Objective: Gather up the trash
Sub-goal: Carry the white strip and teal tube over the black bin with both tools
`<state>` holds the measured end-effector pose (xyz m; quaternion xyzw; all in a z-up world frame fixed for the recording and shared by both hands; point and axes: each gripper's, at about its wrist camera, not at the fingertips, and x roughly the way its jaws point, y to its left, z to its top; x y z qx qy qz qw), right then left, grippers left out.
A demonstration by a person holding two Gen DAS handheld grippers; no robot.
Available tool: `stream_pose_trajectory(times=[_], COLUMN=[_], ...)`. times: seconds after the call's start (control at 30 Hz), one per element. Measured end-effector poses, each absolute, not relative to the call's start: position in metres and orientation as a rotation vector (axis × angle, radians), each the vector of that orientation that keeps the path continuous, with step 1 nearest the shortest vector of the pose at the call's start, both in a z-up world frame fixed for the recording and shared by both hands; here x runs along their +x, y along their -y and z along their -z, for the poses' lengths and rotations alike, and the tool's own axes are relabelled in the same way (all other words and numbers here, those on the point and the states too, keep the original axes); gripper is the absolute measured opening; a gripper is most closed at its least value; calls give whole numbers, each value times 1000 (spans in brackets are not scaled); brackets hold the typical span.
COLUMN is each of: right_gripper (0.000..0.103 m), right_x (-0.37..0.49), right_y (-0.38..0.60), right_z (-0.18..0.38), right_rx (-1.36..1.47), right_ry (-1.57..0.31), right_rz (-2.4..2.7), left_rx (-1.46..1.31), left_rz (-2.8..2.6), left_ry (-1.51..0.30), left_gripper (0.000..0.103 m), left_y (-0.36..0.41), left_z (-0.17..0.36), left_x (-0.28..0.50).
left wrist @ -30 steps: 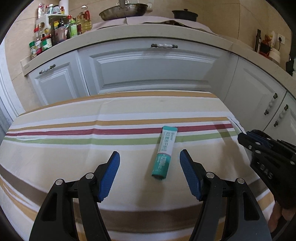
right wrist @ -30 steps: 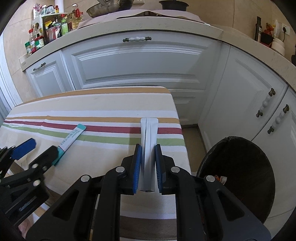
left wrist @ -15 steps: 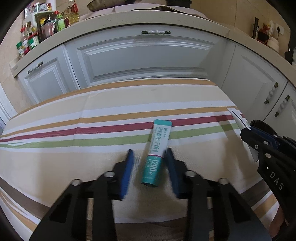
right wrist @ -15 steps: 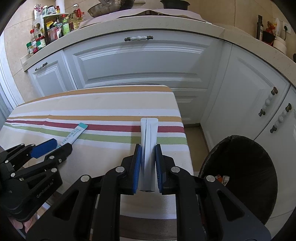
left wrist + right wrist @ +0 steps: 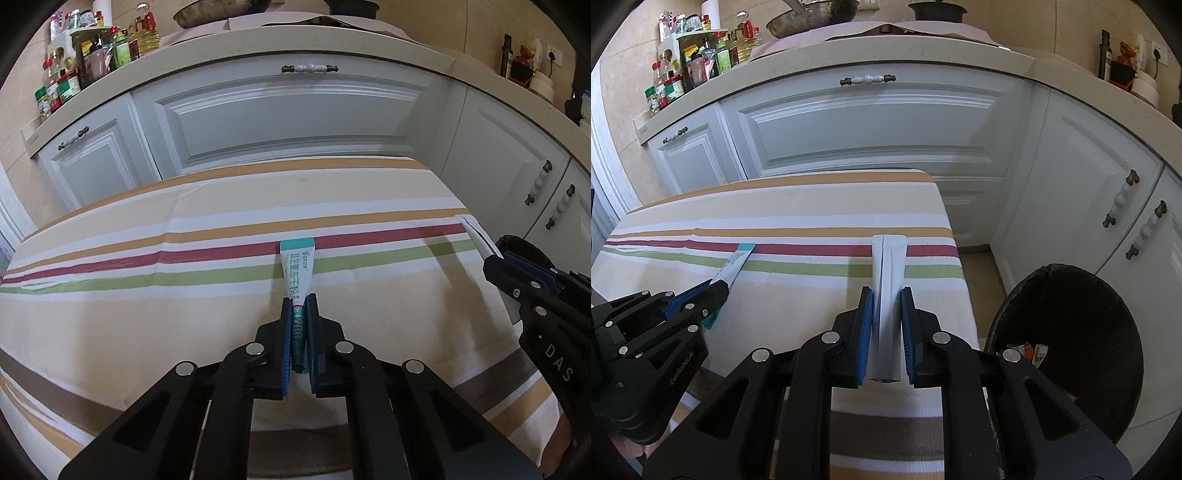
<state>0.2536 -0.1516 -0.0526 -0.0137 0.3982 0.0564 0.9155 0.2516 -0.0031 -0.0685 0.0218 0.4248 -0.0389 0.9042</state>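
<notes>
We hold two pieces of trash, one in each gripper. Our left gripper (image 5: pixel 298 306) has its blue pads (image 5: pixel 285 343) pinched on the lower end of a teal-and-white sachet (image 5: pixel 297 273), whose far end sticks out ahead of the fingertips over the striped tablecloth (image 5: pixel 147 295). Our right gripper (image 5: pixel 886 299) has its fingers clamped on a folded white packet (image 5: pixel 888 266), which also juts forward past the tips.

Ahead of the left fingers the cloth runs open to the table's far edge, and beyond that edge stand the white cabinet doors (image 5: pixel 295 122). To the right of the left fingers the cloth is bare up to the right gripper (image 5: pixel 532 291), which sits near the table's right edge. From the right wrist view that edge lies just right of the right fingers; past it the floor drops away, and a dark trash bin (image 5: pixel 1071 350) stands open low and to the right of them, with a few scraps inside.

The bin's mouth and contents show only in the right wrist view; the left wrist view catches only a dark sliver behind the right gripper. The printing on the sachet reads only in the left wrist view, while the right wrist view shows the left gripper (image 5: pixel 716 290) from the side, with the sachet (image 5: pixel 737 262) slanting out ahead of it.
</notes>
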Motion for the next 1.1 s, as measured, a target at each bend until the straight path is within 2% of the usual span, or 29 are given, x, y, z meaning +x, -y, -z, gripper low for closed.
stream_pose_trajectory(times=[0.6, 1.1], right_gripper=[15, 15], right_x=[183, 137], right_y=[166, 255], right_z=[10, -11], right_rx=[-10, 38], right_ry=[-721, -634], right_rz=[-117, 46], left_rx=[15, 47], left_rz=[100, 239], left_ry=[-776, -643], left_gripper=[7, 7], left_y=[10, 78], left_z=[27, -11], left_x=[182, 141])
